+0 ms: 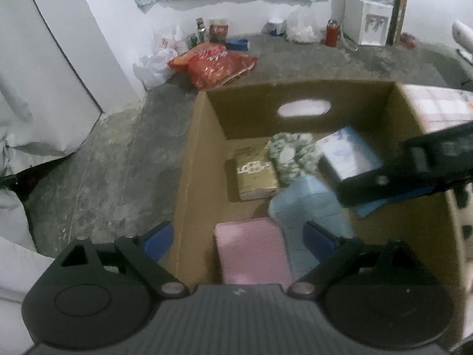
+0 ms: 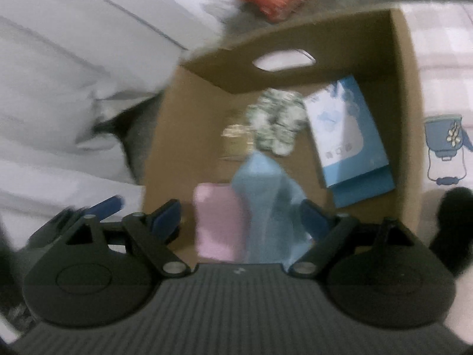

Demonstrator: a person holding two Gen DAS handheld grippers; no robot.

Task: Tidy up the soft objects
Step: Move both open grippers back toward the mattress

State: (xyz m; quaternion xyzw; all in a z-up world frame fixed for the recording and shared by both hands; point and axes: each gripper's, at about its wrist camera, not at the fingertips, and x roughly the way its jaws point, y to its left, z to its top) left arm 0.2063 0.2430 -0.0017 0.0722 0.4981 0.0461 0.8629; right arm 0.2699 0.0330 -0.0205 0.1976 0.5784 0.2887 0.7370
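An open cardboard box point(image 1: 201, 159) stands on the floor. Inside lie a pink folded cloth point(image 1: 251, 251), a light blue cloth point(image 1: 307, 204), a green-and-white scrunchie point(image 1: 291, 153), a gold tissue pack point(image 1: 255, 177) and a blue-and-white packet point(image 1: 350, 155). My left gripper point(image 1: 239, 236) is open and empty above the box's near left corner. My right gripper point(image 2: 239, 216) is open and empty above the pink cloth point(image 2: 214, 219) and blue cloth point(image 2: 266, 198); it also shows in the left wrist view point(image 1: 414, 168), over the box's right side.
A red snack bag point(image 1: 212, 62), plastic bags, bottles and a water dispenser point(image 1: 369, 20) stand along the far wall. White bedding point(image 1: 38, 88) lies left of the box. A patterned sheet point(image 2: 443, 88) lies right of the box point(image 2: 405, 118).
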